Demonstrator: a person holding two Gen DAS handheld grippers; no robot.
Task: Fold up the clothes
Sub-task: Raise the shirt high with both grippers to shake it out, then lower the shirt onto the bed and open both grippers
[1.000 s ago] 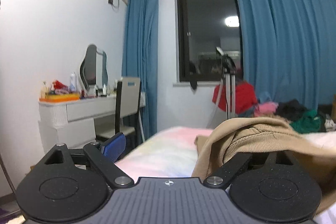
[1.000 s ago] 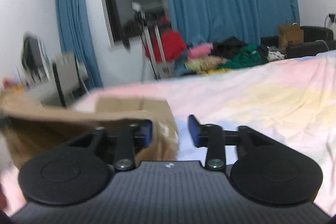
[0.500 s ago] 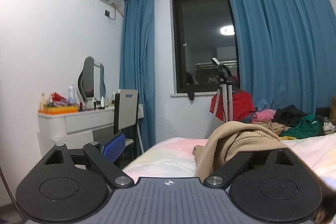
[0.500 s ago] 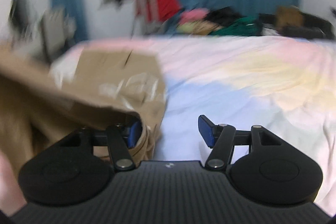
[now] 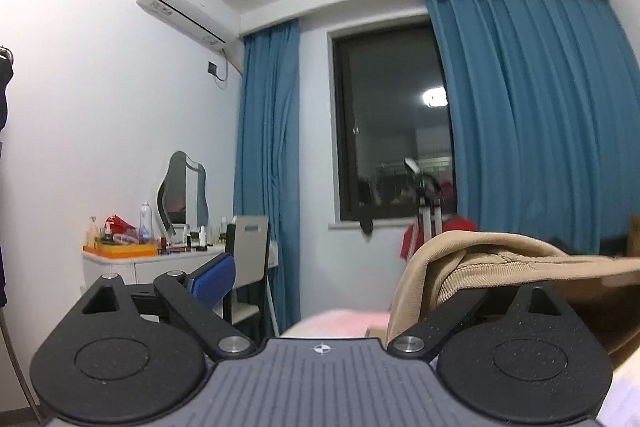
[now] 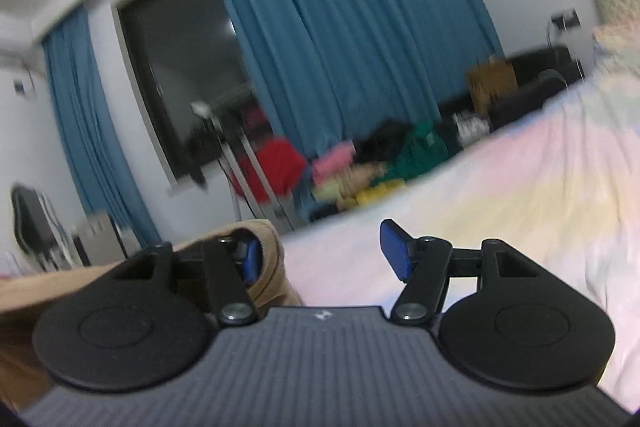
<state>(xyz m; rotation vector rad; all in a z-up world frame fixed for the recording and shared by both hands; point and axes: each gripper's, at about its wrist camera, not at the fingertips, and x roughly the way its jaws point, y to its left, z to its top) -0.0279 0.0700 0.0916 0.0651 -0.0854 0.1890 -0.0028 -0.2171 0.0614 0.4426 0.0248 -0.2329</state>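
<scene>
Left tool: black fingers spread wide, nothing clamped; left blue pad visible, right finger hidden under tan ribbed knit garment draped over it. White vanity desk with mirror at far left, blue curtains flanking dark window. Right tool: fingers apart, empty gap between; same tan garment wraps over its left finger, hanging above near-left edge of pastel-sheeted bed. Heap of coloured clothes beyond bed's far edge.

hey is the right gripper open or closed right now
Open. In the right wrist view the right gripper has its two blue pads wide apart, with the tan garment draped over only the left one.
</scene>
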